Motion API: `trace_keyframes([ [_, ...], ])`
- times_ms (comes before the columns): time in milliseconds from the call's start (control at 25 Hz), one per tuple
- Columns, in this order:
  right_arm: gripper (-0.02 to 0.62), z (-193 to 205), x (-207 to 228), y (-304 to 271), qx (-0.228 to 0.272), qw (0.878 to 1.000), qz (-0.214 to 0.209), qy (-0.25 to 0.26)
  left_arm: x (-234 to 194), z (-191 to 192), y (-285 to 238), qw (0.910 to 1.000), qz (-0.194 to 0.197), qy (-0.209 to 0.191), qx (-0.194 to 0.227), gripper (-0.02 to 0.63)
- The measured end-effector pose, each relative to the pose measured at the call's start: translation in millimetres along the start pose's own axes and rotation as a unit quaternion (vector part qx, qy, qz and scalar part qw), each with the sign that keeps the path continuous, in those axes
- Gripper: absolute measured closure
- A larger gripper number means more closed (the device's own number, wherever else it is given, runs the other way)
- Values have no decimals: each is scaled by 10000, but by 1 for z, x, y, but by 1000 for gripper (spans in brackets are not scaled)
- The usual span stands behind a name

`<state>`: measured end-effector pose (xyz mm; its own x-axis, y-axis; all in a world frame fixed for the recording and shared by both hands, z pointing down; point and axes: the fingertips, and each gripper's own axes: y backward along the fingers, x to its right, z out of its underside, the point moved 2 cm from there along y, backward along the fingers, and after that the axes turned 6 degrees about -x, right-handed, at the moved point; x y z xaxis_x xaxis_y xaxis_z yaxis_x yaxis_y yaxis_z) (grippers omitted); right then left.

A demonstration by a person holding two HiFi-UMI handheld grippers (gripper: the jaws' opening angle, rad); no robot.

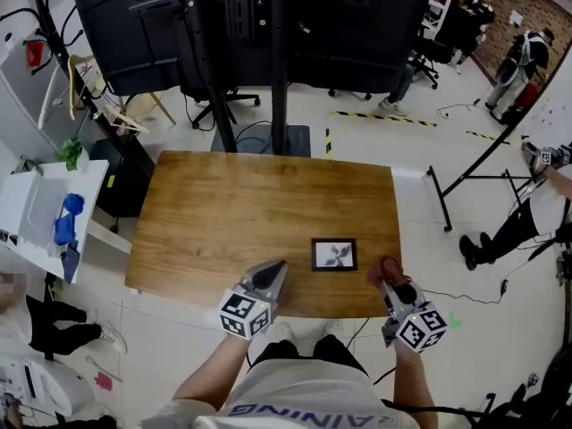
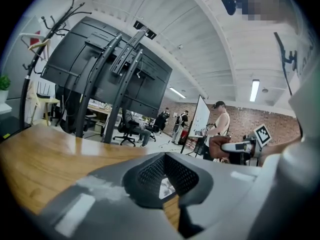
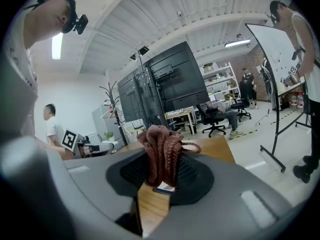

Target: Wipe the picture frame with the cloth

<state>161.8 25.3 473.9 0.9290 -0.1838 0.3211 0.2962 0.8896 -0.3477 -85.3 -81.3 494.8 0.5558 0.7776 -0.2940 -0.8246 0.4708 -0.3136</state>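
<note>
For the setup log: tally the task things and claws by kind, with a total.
Frame: 1
Cloth: 1
Claws: 2 (left claw, right claw)
Total: 4

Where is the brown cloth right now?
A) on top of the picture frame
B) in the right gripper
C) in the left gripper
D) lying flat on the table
B: the right gripper view shows the cloth bunched up and pinched between the jaws of the right gripper, while the left gripper holds nothing.
</note>
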Motion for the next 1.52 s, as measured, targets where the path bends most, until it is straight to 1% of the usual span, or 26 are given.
trace_keyframes([
  [160, 483, -19, 19, -28, 15, 9995, -299, 34, -5, -11, -25, 9999, -135, -23, -28, 600],
  [240, 483, -24, 23, -44, -79, 9988, -490, 24, -8, -8, -37, 9995, -226, 124, -187, 600],
  [360, 483, -19, 28, -68, -349, 9957, -854, 4, -8, 15, -54, 9972, -402, 329, -536, 600],
  [480, 483, -15, 37, -94, -581, 9914, -1172, -64, -8, 40, -85, 9943, -521, 312, -879, 599],
  [640, 483, -4, 45, -124, -921, 9851, -1436, -228, -7, 75, -123, 9887, -574, 340, -1345, 600],
  [800, 483, 17, 40, -154, -1260, 9776, -1589, -557, -10, 110, -147, 9815, -444, 303, -1838, 598],
  [1040, 483, 50, 26, -192, -1828, 9659, -1712, -647, -14, 142, -165, 9724, -301, 367, -2283, 600],
  [1280, 483, 80, 17, -226, -2380, 9521, -1773, -739, -13, 159, -168, 9689, -176, 442, -2427, 599],
  [1400, 483, 95, 11, -240, -2661, 9445, -1781, -737, -13, 162, -168, 9681, -148, 497, -2449, 600],
  [1520, 483, 105, 6, -248, -2847, 9398, -1763, -687, -12, 160, -168, 9685, -120, 501, -2438, 599],
])
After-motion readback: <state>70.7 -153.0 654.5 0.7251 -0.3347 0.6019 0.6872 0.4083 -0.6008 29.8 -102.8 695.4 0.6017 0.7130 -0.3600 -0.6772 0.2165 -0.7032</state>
